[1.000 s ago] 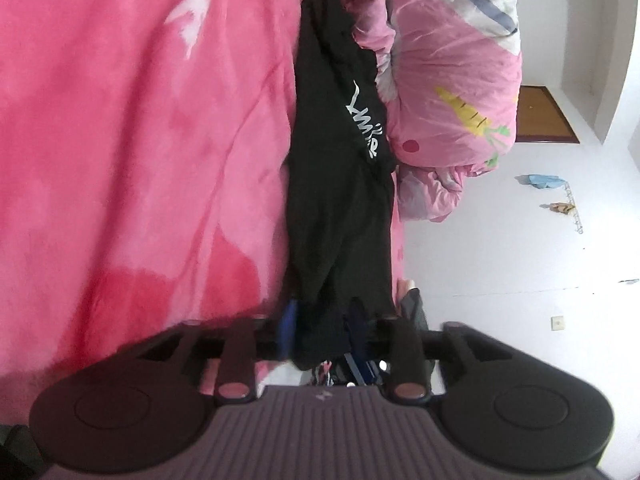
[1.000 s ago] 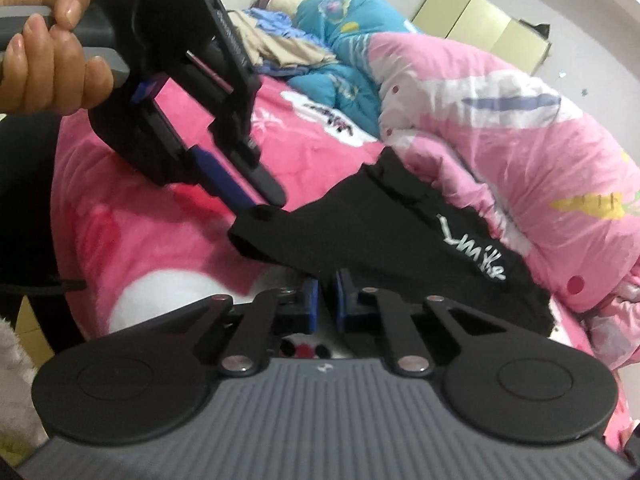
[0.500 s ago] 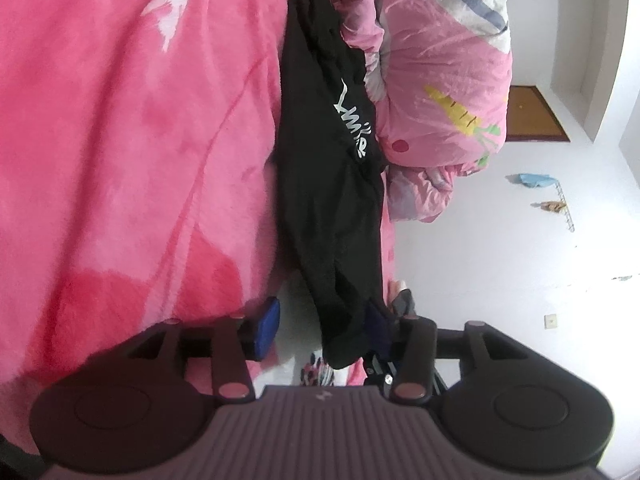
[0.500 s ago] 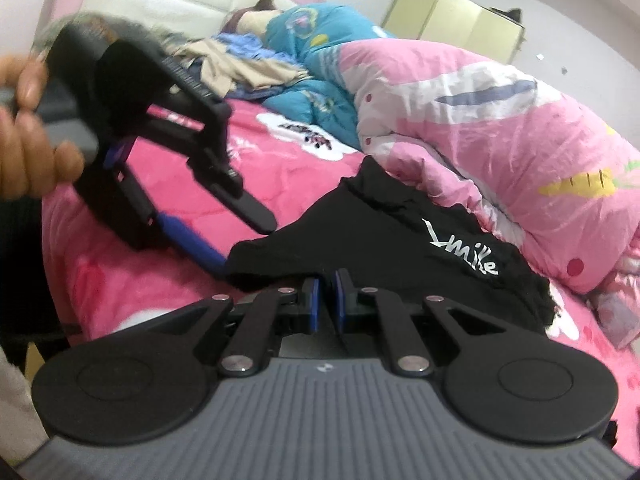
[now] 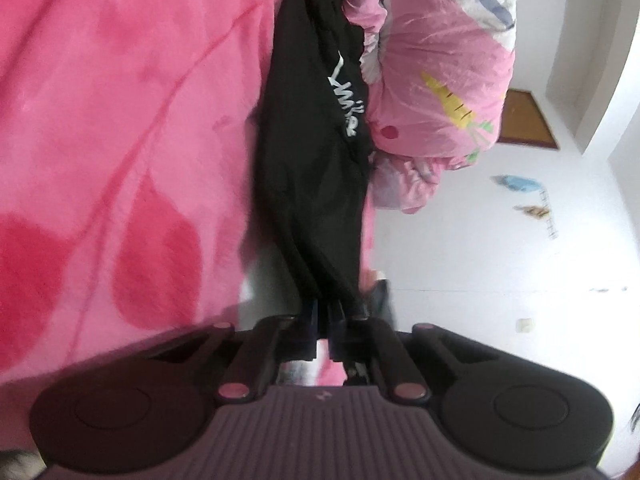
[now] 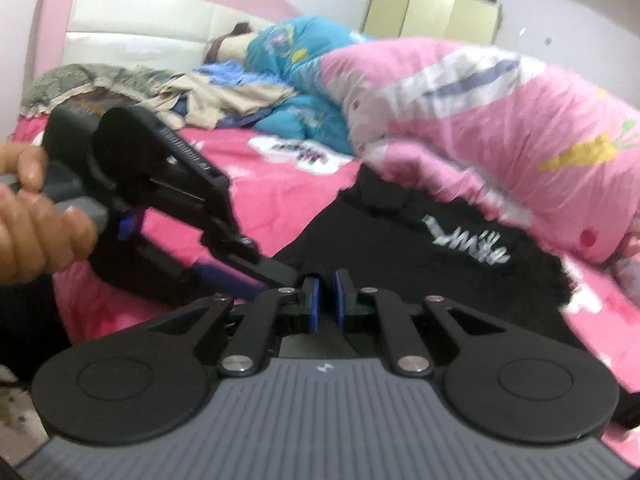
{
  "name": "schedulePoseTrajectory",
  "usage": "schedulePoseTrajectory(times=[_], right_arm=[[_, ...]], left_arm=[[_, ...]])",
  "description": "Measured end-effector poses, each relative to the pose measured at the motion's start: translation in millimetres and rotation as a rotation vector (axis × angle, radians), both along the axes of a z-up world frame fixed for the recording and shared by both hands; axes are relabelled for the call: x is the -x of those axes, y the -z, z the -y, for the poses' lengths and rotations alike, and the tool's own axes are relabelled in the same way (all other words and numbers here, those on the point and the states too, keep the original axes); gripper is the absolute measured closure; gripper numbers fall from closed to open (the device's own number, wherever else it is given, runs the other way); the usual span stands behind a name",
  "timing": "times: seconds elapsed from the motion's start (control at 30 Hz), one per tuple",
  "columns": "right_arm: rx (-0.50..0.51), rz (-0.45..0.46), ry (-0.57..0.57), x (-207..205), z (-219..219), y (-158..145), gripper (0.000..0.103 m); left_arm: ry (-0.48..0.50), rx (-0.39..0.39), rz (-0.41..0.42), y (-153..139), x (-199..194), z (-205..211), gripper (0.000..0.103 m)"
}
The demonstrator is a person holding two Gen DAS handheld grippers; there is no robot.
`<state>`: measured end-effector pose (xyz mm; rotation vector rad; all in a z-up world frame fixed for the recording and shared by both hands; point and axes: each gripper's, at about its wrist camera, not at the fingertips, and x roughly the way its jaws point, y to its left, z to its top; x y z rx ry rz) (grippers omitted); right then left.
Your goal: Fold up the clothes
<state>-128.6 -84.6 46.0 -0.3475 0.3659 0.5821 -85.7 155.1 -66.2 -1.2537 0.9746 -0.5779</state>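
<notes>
While the black fabric garment with white handwritten lettering (image 5: 320, 184) lies stretched across the bright pink plush bedspread (image 5: 120, 120), both tongs have hold of its near edge. The left gripper (image 5: 324, 316) has just been closing, and its dark blue-padded jaws now pinch a bunched fold of the black cloth between them, which runs up and away from the fingertips in a taut, narrow band. In the right wrist view, the right gripper (image 6: 325, 300) stands nearly closed, with the edge of the same garment (image 6: 420, 256) at its blue pads (image 6: 315, 304); the cloth seems clamped there, though the pinch itself is partly hidden. The left gripper (image 6: 288, 272) reaches in from the left of that view, its tip touching the cloth just beside the right gripper's fingers, and a bare hand (image 6: 36, 216) grips its grey handle. The far side of the garment rests against a puffy pink quilt printed with carrots (image 6: 500, 132). Beyond, a teal quilt (image 6: 296, 80) and crumpled beige clothing (image 6: 216, 96) lie near the white padded headboard (image 6: 140, 36).
</notes>
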Motion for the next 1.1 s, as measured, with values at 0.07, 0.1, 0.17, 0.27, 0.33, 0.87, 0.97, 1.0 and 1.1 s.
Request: schedulePoseTrajectory(times=[0.07,0.1,0.17,0.27,0.33,0.87,0.97,1.0,1.1], right_arm=[[0.004,-0.053,-0.011,-1,3,4,0.092],[-0.009,-0.093,-0.014,-1,8,5,0.088],[-0.074,-0.155,-0.003,-2,26,5,0.059],[-0.2,-0.225,0.071,-6,71,4,0.048],[-0.278,-0.259,0.173,-18,110,-1,0.045],[-0.969,-0.596,0.848,-122,351,37,0.076],[-0.968,-0.597,0.838,-122,345,32,0.097],[-0.976,-0.589,0.833,-118,344,29,0.098],[-0.988,-0.551,0.811,-96,335,11,0.099]], left_arm=[[-0.005,-0.015,-0.007,1,1,-2,0.1],[-0.009,-0.028,-0.009,1,1,-3,0.101],[-0.007,-0.057,-0.006,-2,2,-6,0.101],[-0.001,-0.093,0.006,-8,3,-9,0.101],[0.002,-0.11,0.015,-12,4,-10,0.101],[-0.03,-0.188,0.041,-27,13,-22,0.103],[-0.045,-0.168,0.067,-35,16,-32,0.103],[-0.049,-0.159,0.077,-38,17,-36,0.103],[-0.051,-0.161,0.119,-55,22,-51,0.103]])
